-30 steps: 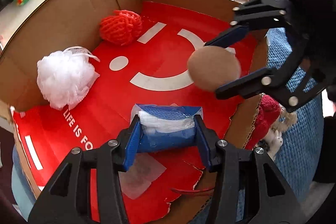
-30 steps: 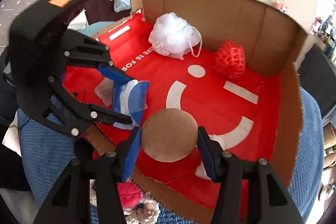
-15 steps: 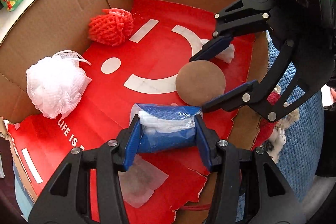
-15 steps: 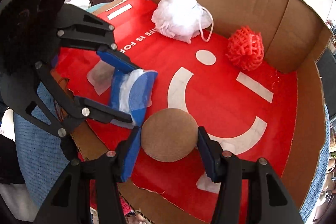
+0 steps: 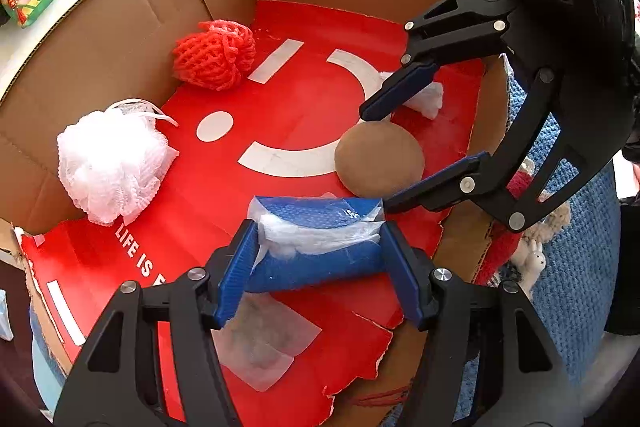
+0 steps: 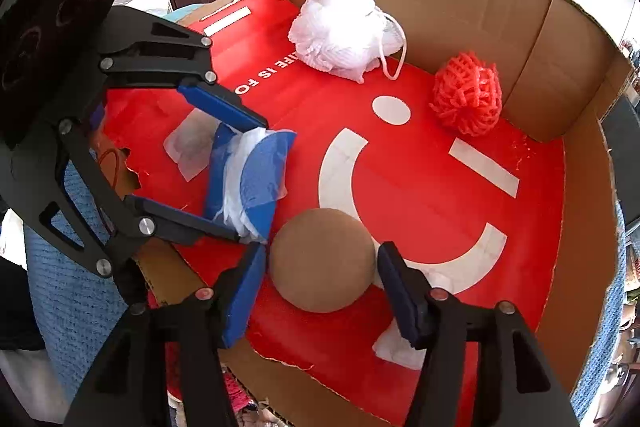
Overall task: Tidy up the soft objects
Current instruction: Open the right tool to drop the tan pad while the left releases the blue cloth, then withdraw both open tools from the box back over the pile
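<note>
Round tan sponge (image 6: 322, 259), blue wrapped roll (image 5: 320, 245)

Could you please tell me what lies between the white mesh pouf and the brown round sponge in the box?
Only bare red box floor with white smiley print separates the white mesh pouf from the brown round sponge; the right wrist view shows this.

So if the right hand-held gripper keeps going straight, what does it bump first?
Probably the brown round sponge, sitting between its open fingers. Past that is only the box's red floor.
</note>
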A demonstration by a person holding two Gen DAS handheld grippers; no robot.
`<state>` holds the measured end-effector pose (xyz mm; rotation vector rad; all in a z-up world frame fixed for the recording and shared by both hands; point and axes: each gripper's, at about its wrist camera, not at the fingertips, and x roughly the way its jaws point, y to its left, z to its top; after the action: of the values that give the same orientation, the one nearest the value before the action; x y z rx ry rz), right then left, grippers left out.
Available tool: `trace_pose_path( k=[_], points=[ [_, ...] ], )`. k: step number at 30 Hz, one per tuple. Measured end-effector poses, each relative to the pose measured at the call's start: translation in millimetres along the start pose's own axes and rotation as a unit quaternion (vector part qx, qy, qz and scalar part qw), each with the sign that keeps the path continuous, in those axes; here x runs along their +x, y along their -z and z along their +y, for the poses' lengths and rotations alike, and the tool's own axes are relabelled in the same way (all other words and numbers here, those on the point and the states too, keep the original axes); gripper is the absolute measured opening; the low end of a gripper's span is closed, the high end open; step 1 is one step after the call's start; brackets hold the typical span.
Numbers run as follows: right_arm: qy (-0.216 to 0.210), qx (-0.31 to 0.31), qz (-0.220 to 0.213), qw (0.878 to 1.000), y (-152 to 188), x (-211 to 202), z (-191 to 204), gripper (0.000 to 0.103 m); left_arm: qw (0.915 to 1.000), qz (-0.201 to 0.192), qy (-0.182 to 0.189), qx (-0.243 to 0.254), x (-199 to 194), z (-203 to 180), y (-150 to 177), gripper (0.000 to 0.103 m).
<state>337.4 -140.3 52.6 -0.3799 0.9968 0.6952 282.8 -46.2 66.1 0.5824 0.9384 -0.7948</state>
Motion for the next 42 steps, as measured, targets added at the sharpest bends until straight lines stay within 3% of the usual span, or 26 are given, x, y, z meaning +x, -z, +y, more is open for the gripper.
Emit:
trace_pose_path(
  k=[5,12,19,23,29,35,39,42],
  points=[
    [0.005,0.005,-0.014,1.000,1.3,-13.3,1.0,0.066,0.9997,-0.020,-0.006,-0.015,-15.1,2.5,2.3,0.070],
    [0.020,0.031,-0.055,0.998,8.5,-49.3,3.0,0.073,0.9956,-0.063,-0.031,-0.061,-43.4,-0.5,11.0,0.071],
    [0.042,0.065,-0.113,0.991,22.1,-95.9,9.4,0.084,0.9806,-0.123,-0.057,-0.142,-78.7,-14.5,29.4,0.071],
    [0.060,0.078,-0.146,0.984,32.4,-120.7,19.4,0.091,0.9696,-0.154,-0.072,-0.176,-98.5,-24.6,38.9,0.077],
    [0.089,0.091,-0.195,0.972,49.5,-151.9,42.8,0.103,0.9459,-0.213,-0.137,-0.203,-134.6,-51.7,56.8,0.090],
    [0.136,0.113,-0.241,0.954,75.5,-172.7,67.5,0.103,0.9148,-0.258,-0.186,-0.249,-159.3,-84.7,80.7,0.094],
    [0.158,0.137,-0.266,0.941,97.3,-179.4,81.6,0.103,0.8879,-0.287,-0.240,-0.268,-166.9,-113.7,96.7,0.099],
    [0.178,0.148,-0.281,0.931,112.6,-179.4,92.1,0.103,0.8738,-0.305,-0.252,-0.282,-167.6,-130.8,108.1,0.103]
  ],
)
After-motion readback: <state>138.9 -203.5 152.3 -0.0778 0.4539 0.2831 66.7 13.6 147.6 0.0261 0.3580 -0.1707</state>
